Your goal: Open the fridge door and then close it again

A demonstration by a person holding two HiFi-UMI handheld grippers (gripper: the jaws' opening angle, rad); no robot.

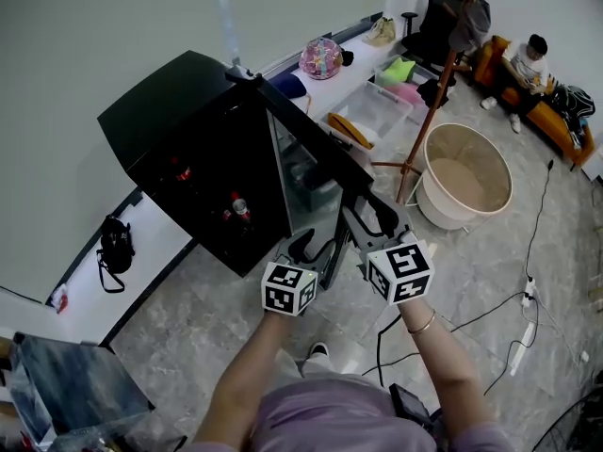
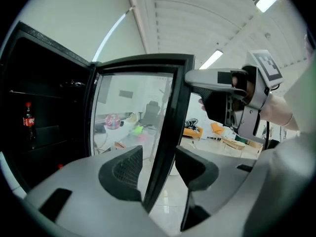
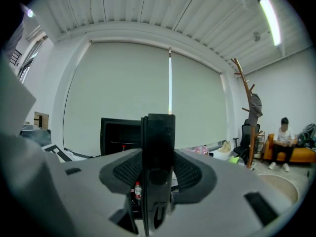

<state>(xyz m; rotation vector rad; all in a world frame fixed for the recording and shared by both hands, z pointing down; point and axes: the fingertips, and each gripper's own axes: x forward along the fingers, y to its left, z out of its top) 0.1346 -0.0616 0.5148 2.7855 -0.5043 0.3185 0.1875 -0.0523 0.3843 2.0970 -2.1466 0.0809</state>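
Two at fridge door [image 1: 300,172] | right hand-held gripper [image 3: 159,169] clamps edge | left hand-held gripper [image 2: 159,157] wide astride | tub [image 1: 448,210] near

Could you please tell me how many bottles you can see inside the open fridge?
2: one bottle stands higher up inside the fridge, and another is lower down, nearer the front. The dark interior may hide more.

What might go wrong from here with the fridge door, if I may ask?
1. The right gripper pinches only the thin edge of the open fridge door; it may slip as the door swings.
2. The left gripper straddles the same door with its jaws apart, so the frame could jam against a pad.
3. A hard close might topple the bottle inside.
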